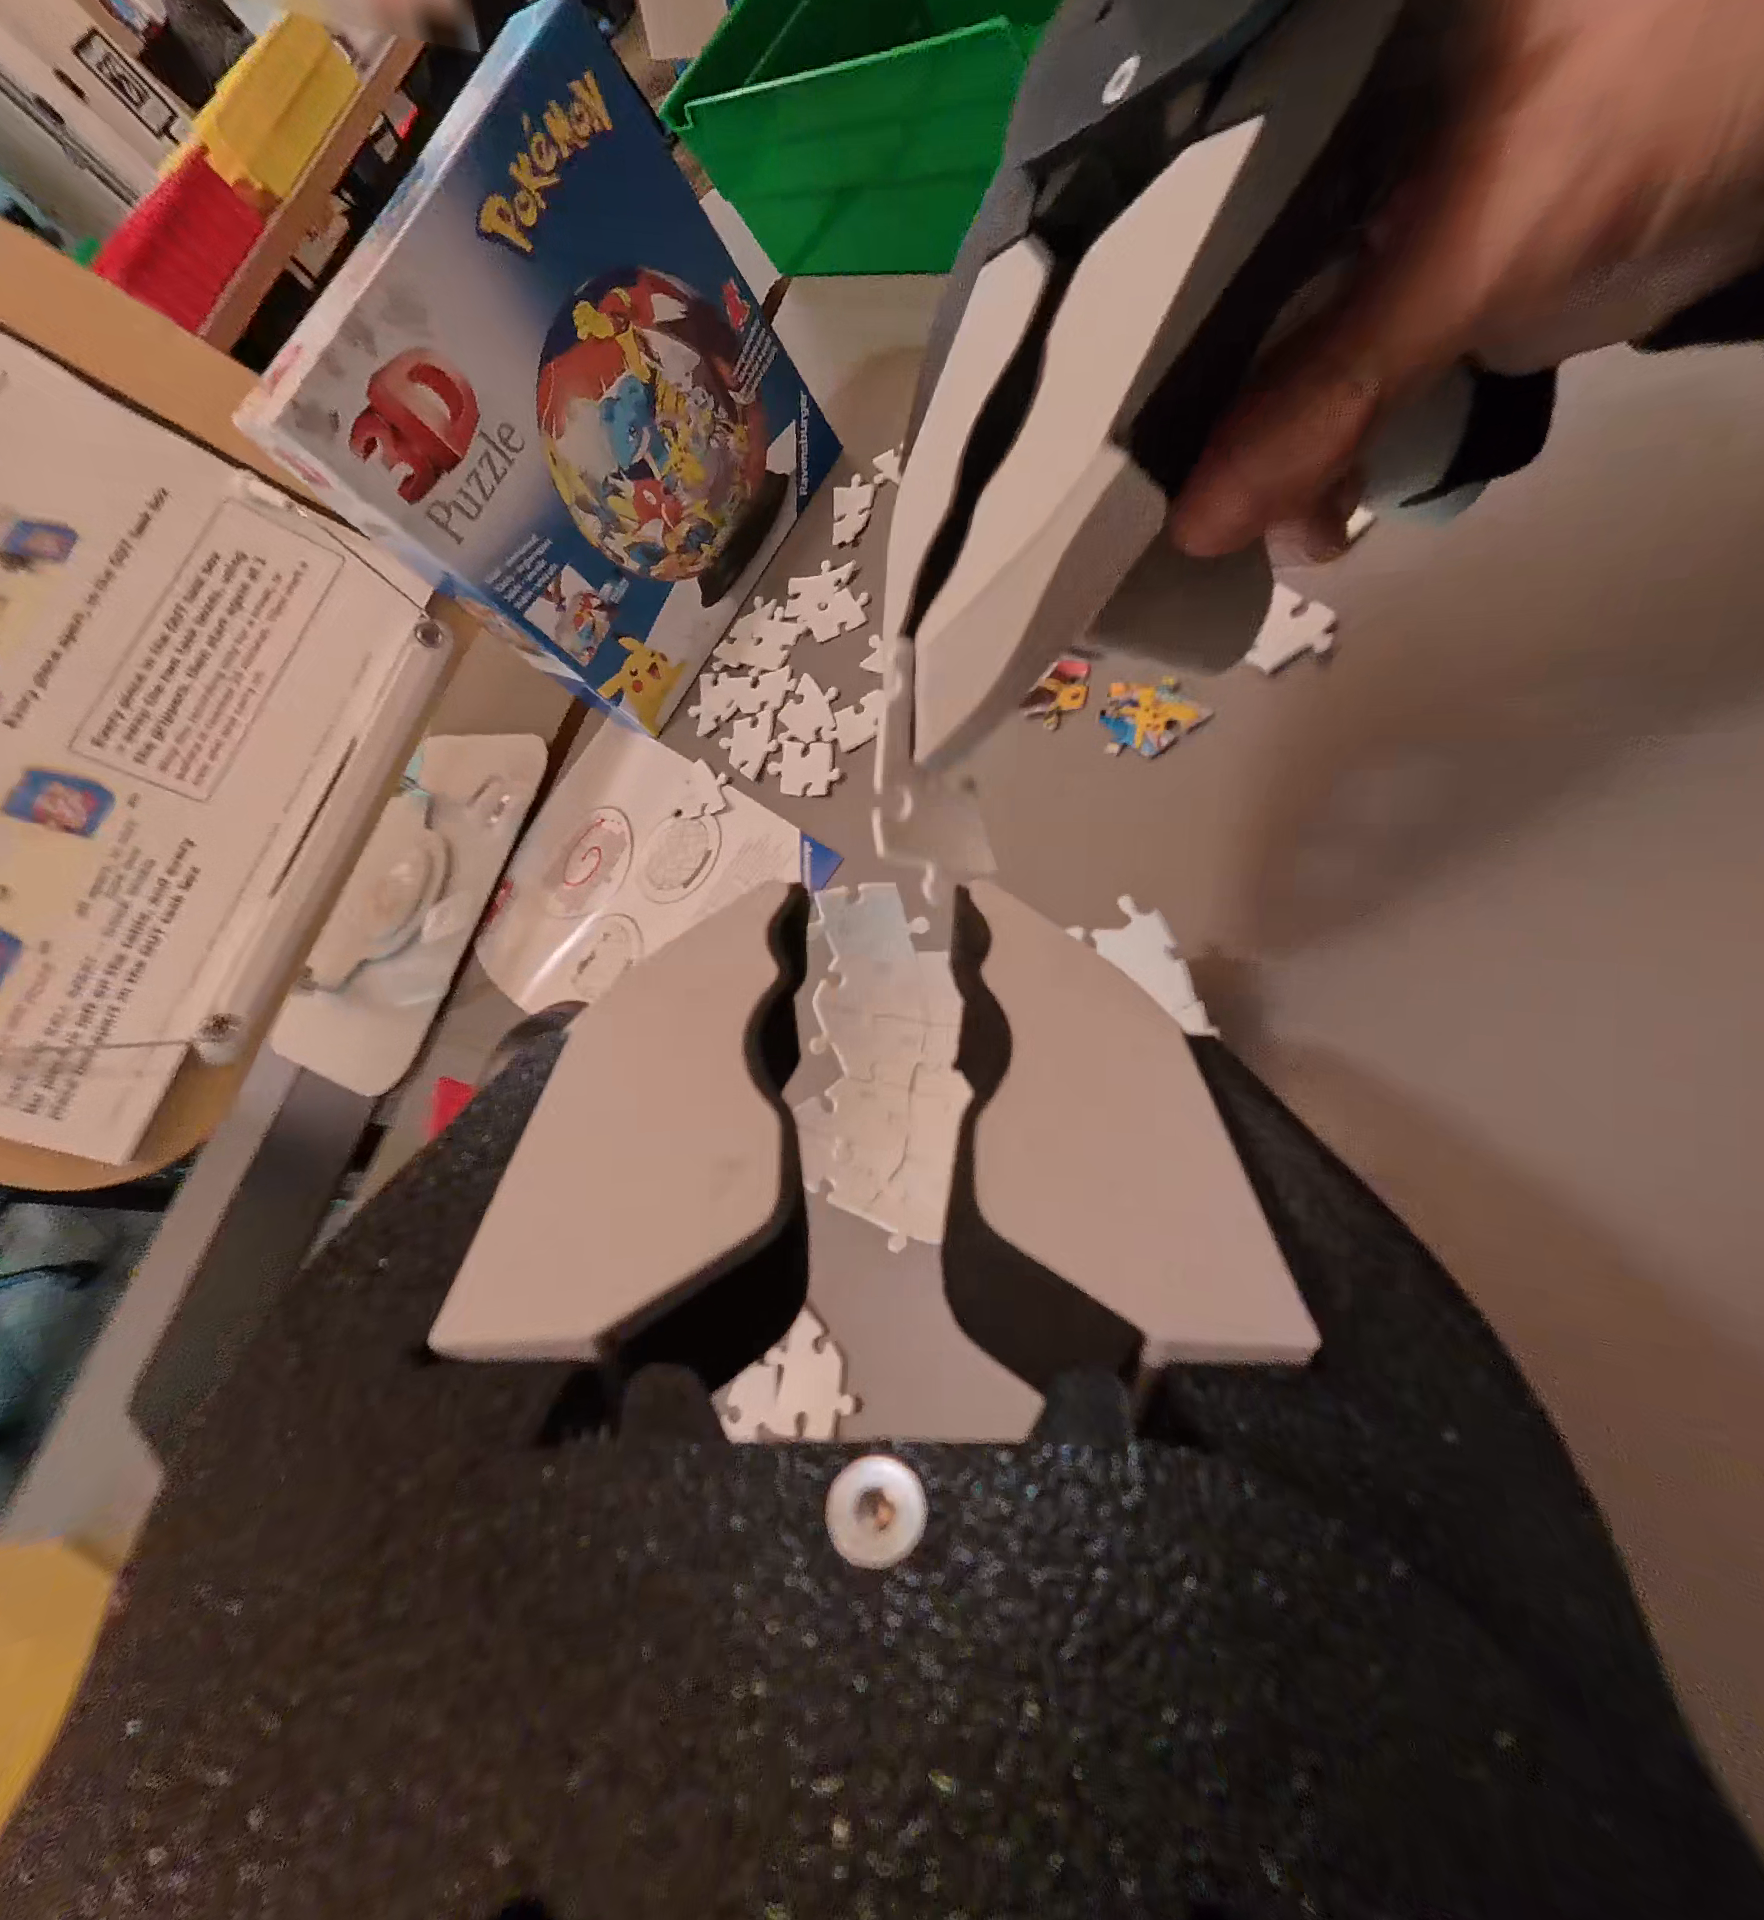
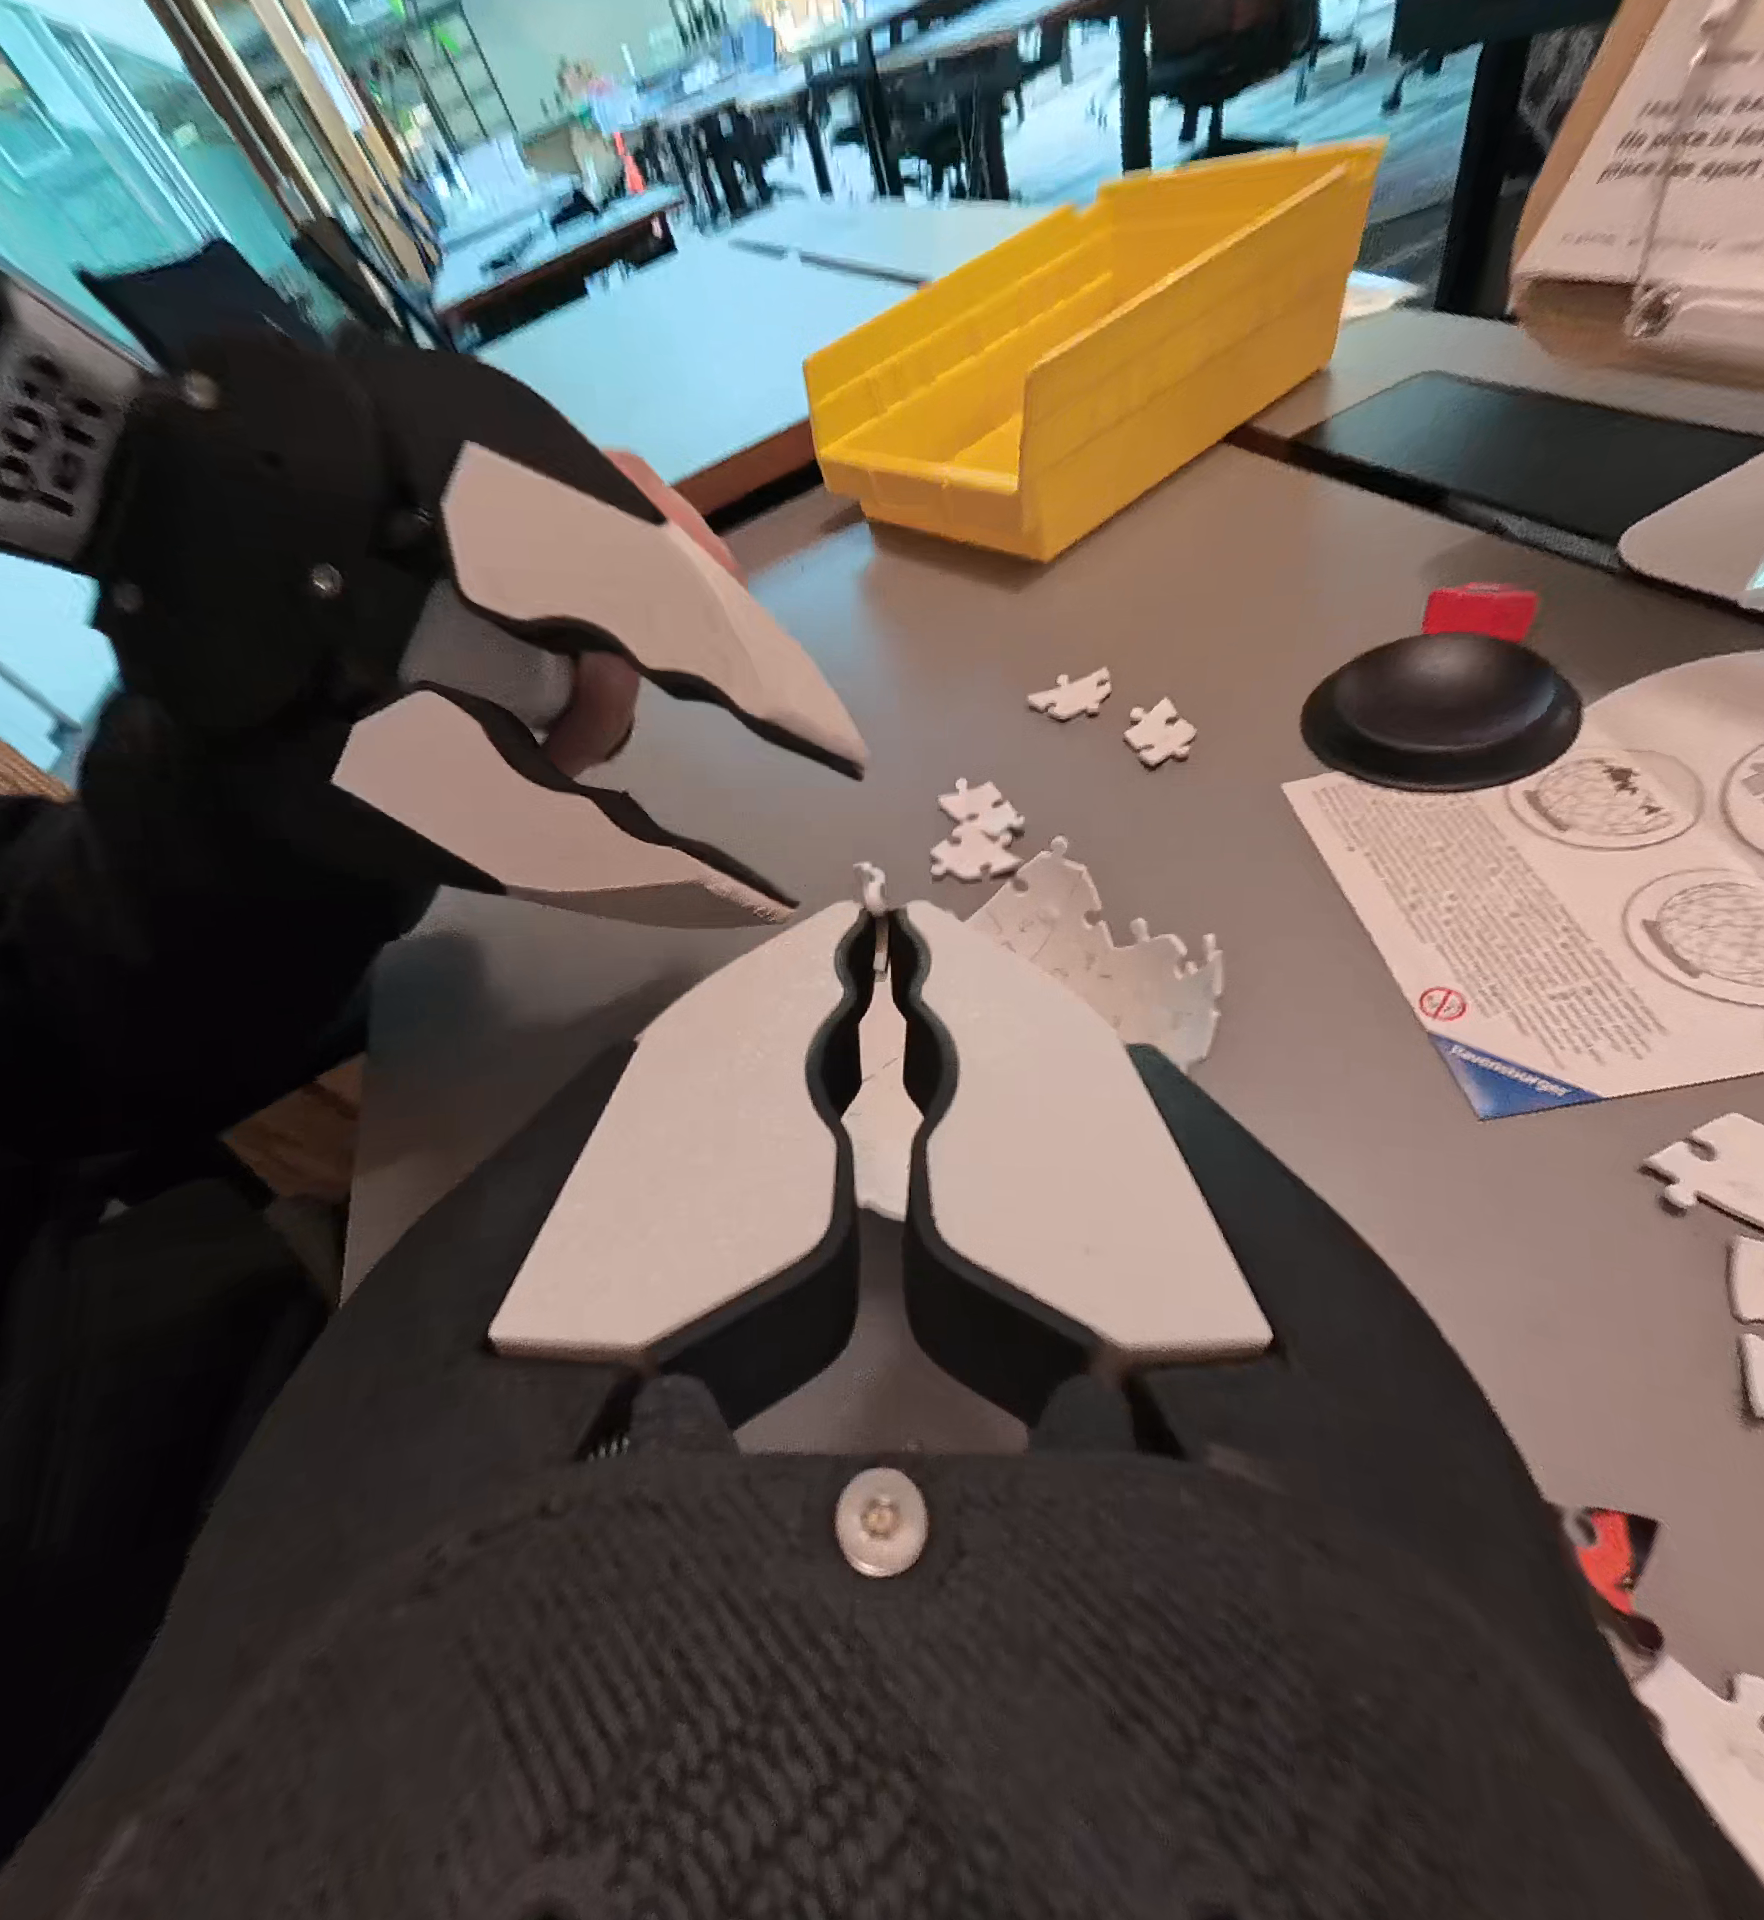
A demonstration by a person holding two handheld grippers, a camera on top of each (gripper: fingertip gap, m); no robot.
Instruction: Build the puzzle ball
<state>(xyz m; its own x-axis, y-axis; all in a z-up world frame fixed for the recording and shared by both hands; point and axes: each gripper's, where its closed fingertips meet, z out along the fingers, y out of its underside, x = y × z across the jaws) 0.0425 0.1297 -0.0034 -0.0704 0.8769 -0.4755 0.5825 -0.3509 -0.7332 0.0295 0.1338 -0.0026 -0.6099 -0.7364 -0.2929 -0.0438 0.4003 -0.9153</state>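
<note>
My right gripper (image 2: 880,920) is shut on a single white puzzle piece (image 2: 870,883) that sticks out past its fingertips. In the left wrist view the right gripper (image 1: 917,696) comes down from the upper right with the piece (image 1: 904,821) hanging from it. My left gripper (image 1: 883,904) is open and empty. It hovers over a curved, partly joined section of white pieces (image 1: 883,1039) on the grey table. In the right wrist view the left gripper (image 2: 824,836) is just left of my right fingertips, and the joined section (image 2: 1106,966) lies just behind them.
Loose white pieces (image 1: 784,675) and two picture-side-up pieces (image 1: 1153,717) lie on the table (image 1: 1480,935). The puzzle box (image 1: 545,395) and a green bin (image 1: 857,135) stand behind. A yellow bin (image 2: 1096,343), a black round stand (image 2: 1439,717) and an instruction sheet (image 2: 1584,914) are nearby. Left and right tips are no more than a few centimetres apart.
</note>
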